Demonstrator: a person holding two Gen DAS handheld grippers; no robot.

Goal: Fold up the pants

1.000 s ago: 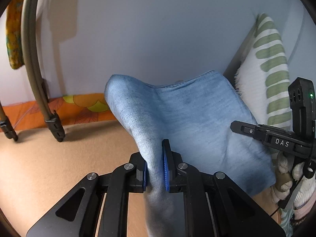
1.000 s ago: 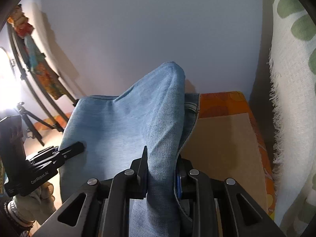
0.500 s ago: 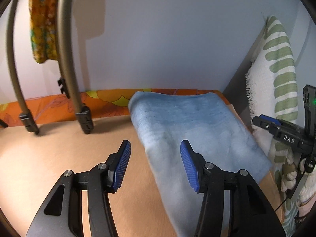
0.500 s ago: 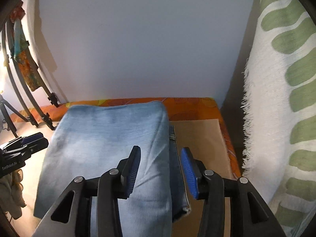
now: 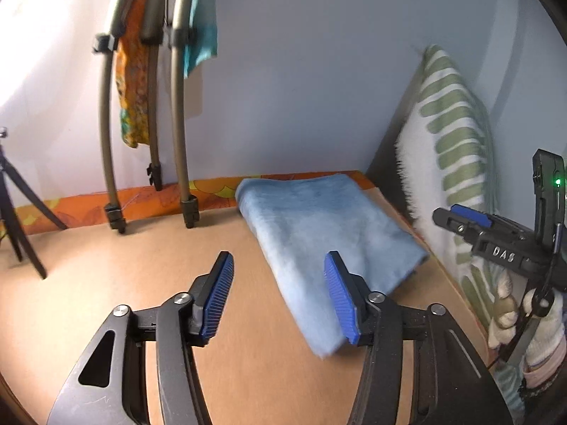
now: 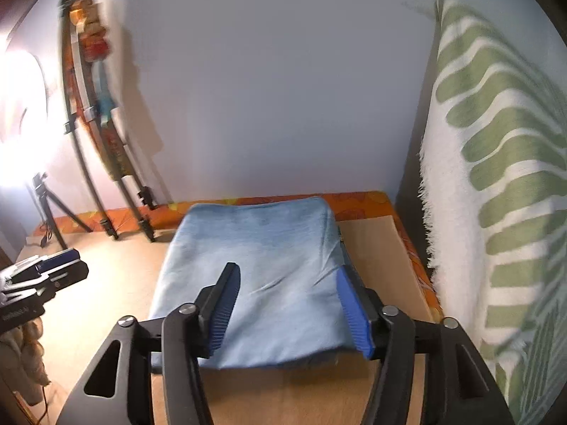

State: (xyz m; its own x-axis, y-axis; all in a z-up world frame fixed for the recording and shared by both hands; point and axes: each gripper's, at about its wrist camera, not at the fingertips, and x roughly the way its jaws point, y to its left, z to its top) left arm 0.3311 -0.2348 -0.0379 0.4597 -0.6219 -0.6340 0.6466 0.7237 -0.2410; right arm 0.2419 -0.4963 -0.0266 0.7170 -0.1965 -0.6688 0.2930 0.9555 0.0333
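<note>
The light blue denim pants [image 5: 320, 226] lie folded in a flat rectangle on the tan surface, against the far wall; they also show in the right wrist view [image 6: 258, 269]. My left gripper [image 5: 280, 294] is open and empty, above the near left corner of the fold. My right gripper [image 6: 288, 313] is open and empty, held over the near edge of the pants. The right gripper also shows at the right edge of the left wrist view [image 5: 496, 241], and the left gripper at the left edge of the right wrist view [image 6: 42, 276].
A white cloth with green stripes [image 6: 496, 194] hangs along the right side. Curved stand legs [image 5: 177, 124] with colourful cloths stand at the back left, beside a tripod [image 5: 17, 226]. An orange patterned strip [image 5: 141, 202] runs along the wall.
Both grippers let go of the pants and opened, then drew back and up. The raised fold dropped flat onto the surface.
</note>
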